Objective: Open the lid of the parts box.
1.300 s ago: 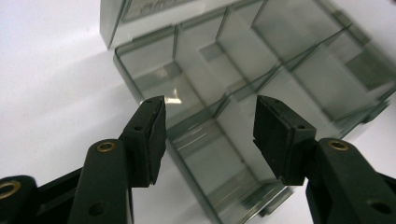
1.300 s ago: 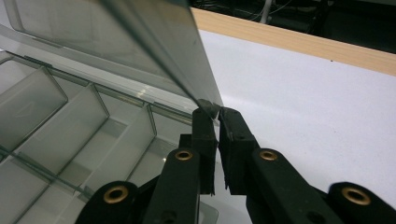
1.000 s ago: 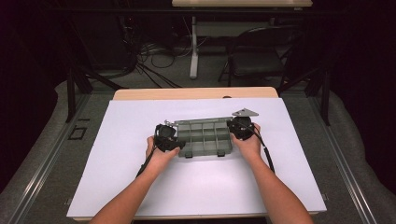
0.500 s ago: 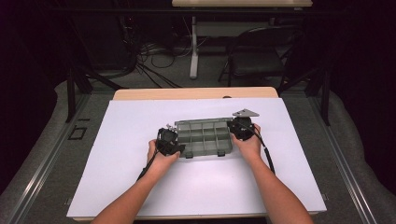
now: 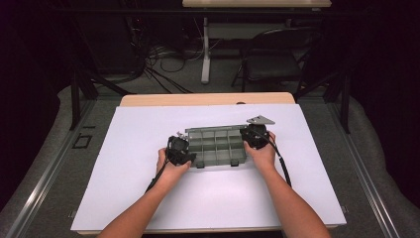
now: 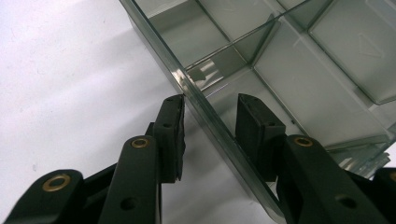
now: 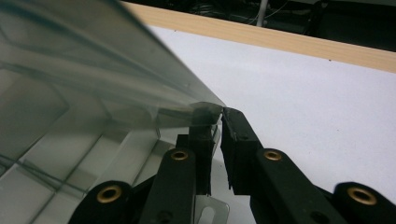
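Observation:
A clear grey plastic organiser box [image 5: 215, 148] with several empty compartments lies in the middle of the white table [image 5: 138, 129]. My left gripper [image 5: 191, 154] is at its left end. In the left gripper view my left gripper [image 6: 210, 114] stands open, its jaws either side of the box's side wall [image 6: 205, 105] with a gap on each side. My right gripper [image 5: 248, 139] is at the box's right end. The right gripper view has my right gripper [image 7: 217, 122] shut on a corner of the clear lid [image 7: 93, 70], which slants up over the compartments [image 7: 42, 186].
A wooden strip [image 5: 208, 99] runs along the table's far edge. Beyond it, on the dark floor, are a chair [image 5: 277, 54], a table leg and loose cables. White table top spreads out on all sides of the box.
Almost nothing has moved. My left gripper has edged slightly right, closer onto the box's left end. My right gripper holds its place.

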`<state>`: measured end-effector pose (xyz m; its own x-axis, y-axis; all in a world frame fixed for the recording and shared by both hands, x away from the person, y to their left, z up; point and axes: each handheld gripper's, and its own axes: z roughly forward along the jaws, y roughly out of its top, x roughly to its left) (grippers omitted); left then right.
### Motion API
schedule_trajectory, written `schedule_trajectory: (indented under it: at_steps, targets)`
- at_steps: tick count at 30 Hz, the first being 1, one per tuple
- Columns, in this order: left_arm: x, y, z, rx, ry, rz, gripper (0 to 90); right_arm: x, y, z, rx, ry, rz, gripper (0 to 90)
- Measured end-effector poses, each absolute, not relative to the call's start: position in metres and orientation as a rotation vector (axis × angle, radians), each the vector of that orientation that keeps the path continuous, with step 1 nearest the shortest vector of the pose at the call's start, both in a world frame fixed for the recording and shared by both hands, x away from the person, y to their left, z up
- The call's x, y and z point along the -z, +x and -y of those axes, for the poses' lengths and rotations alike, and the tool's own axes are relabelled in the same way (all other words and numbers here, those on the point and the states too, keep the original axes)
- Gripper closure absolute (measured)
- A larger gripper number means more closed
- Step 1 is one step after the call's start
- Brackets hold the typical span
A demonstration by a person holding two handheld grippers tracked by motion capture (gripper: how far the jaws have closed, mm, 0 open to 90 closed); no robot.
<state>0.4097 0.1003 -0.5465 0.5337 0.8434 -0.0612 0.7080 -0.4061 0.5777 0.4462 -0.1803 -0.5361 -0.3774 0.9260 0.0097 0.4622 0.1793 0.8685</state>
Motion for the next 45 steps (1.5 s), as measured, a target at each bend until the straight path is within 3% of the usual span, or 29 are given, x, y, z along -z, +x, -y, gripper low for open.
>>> schedule_trajectory:
  at_steps: [45]
  targets:
    - [0.547, 0.413, -0.102, -0.303, 2.208, -1.261, 65.1, 0.519, 0.485, 0.168, -1.031, 1.638, -1.846, 88.9]
